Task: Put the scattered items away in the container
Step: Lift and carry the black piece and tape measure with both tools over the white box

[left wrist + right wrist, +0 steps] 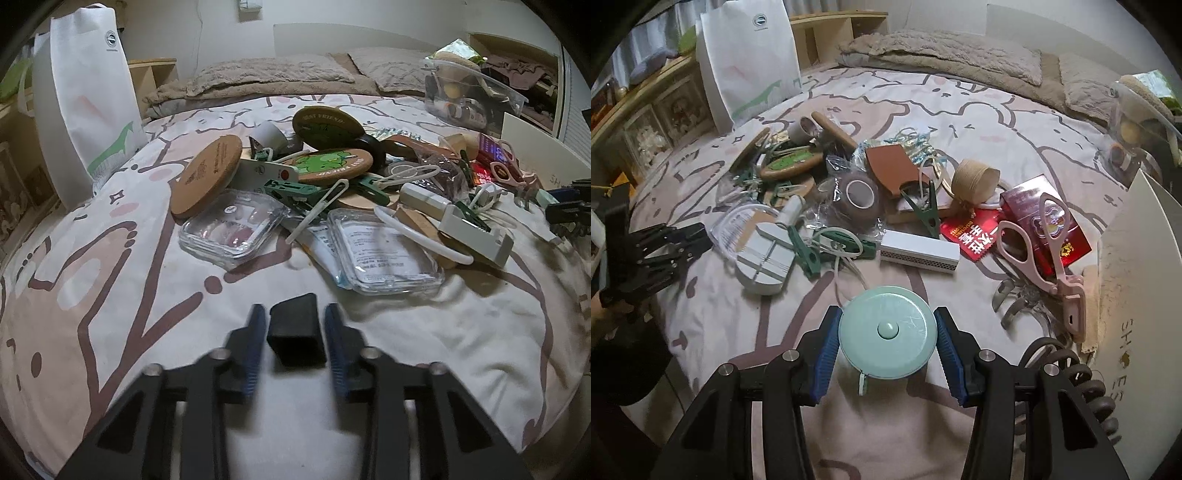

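In the left wrist view, my left gripper is shut on a small black rectangular block, held low over the patterned bedspread. My right gripper is shut on a round mint-green tape measure, its blue pads pressing both sides just above the bed. A heap of scattered items lies beyond: cork coasters, clear glass lids, green clothes pegs, pink scissors, a tape roll. A white shoe box stands at the right.
A white paper bag stands at the back left of the bed. A clear plastic tub with small things sits at the back right. Grey pillows lie along the headboard. A dark coiled cable lies beside the shoe box.
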A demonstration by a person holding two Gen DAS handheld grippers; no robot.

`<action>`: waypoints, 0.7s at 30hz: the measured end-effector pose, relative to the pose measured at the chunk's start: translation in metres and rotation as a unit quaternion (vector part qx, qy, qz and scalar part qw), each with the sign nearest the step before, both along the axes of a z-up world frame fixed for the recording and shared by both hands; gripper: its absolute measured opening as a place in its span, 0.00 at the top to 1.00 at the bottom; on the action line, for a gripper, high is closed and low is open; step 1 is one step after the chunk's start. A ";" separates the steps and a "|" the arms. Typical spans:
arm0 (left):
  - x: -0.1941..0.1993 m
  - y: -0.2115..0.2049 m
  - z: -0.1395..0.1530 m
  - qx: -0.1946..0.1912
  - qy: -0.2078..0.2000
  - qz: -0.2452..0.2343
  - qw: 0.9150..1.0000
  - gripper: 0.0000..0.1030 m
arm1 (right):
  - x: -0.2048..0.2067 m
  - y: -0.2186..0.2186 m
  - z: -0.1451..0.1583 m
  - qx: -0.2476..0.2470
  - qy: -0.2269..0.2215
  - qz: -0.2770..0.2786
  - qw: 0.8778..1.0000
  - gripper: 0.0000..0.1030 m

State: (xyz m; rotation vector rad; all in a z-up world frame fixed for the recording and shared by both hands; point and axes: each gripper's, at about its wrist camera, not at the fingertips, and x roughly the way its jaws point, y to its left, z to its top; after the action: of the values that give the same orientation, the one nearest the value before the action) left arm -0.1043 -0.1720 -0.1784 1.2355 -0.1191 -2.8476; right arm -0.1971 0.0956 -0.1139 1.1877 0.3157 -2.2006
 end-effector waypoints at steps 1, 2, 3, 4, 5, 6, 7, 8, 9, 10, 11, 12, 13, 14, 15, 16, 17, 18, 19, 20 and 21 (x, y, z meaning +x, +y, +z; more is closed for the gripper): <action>-0.001 0.001 0.001 -0.001 -0.001 0.001 1.000 0.77 | 0.001 0.000 0.001 0.000 0.000 0.002 1.000 0.50; -0.002 0.003 0.001 -0.002 -0.003 0.002 1.000 0.77 | 0.003 0.000 0.002 0.000 0.001 0.002 1.000 0.50; -0.002 0.004 0.001 -0.003 -0.005 0.003 1.000 0.77 | 0.004 0.000 0.003 -0.001 0.001 0.003 1.000 0.50; -0.003 0.005 0.002 -0.004 -0.007 0.004 1.000 0.77 | 0.005 0.001 0.004 -0.001 0.001 0.004 1.000 0.50; -0.003 0.007 0.002 -0.004 -0.008 0.004 1.000 0.77 | 0.006 0.001 0.004 -0.001 0.002 0.005 1.000 0.50; -0.003 0.008 0.003 -0.004 -0.009 0.003 1.000 0.77 | 0.007 0.001 0.005 -0.001 0.003 0.005 1.000 0.50; -0.004 0.008 0.004 -0.004 -0.010 0.003 1.000 0.77 | 0.008 0.001 0.006 0.000 0.005 0.005 1.000 0.50; -0.004 0.009 0.006 -0.004 -0.010 0.003 1.000 0.77 | 0.008 0.001 0.008 0.000 0.008 0.005 1.000 0.50; -0.004 0.010 0.007 -0.004 -0.009 0.004 1.000 0.78 | 0.009 0.002 0.009 0.001 0.010 0.005 1.000 0.50; -0.004 0.011 0.008 -0.004 -0.007 0.004 1.000 0.78 | 0.010 0.002 0.011 0.000 0.012 0.004 1.000 0.50; -0.005 0.012 0.010 -0.002 -0.006 0.004 1.000 0.78 | 0.011 0.002 0.012 -0.001 0.013 0.004 1.000 0.50; -0.005 0.014 0.011 -0.002 -0.006 0.005 1.000 0.78 | 0.011 0.003 0.015 -0.003 0.016 0.003 1.000 0.50; -0.006 0.015 0.013 -0.003 -0.005 0.006 1.000 0.78 | 0.012 0.003 0.017 -0.003 0.019 0.003 1.000 0.50; -0.006 0.016 0.014 -0.002 -0.005 0.005 1.000 0.78 | 0.013 0.004 0.019 -0.004 0.022 0.002 1.000 0.50; -0.007 0.018 0.016 -0.002 -0.003 0.005 1.000 0.78 | 0.014 0.005 0.022 -0.006 0.026 0.001 1.000 0.50; -0.007 0.019 0.018 -0.002 -0.002 0.006 1.000 0.78 | 0.014 0.006 0.025 -0.009 0.028 -0.001 1.000 0.50; -0.007 0.020 0.020 -0.003 0.000 0.006 1.000 0.78 | 0.015 0.008 0.027 -0.012 0.030 -0.003 0.999 0.50; -0.007 0.021 0.022 -0.003 0.001 0.006 1.000 0.78 | 0.015 0.009 0.030 -0.014 0.033 -0.005 0.999 0.50; -0.008 0.021 0.024 -0.002 0.002 0.007 1.000 0.78 | 0.016 0.010 0.033 -0.016 0.036 -0.007 0.999 0.50; -0.008 0.022 0.027 -0.001 0.005 0.009 1.000 0.78 | 0.016 0.011 0.035 -0.018 0.039 -0.008 0.999 0.50; -0.008 0.022 0.029 0.002 0.007 0.010 1.000 0.78 | 0.017 0.013 0.038 -0.019 0.042 -0.010 0.999 0.50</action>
State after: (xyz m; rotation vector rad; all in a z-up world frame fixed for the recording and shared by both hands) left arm -0.1122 -0.1501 -0.1489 1.2099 -0.1010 -2.8398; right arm -0.1801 0.1084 -0.0756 1.0840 0.2957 -2.2672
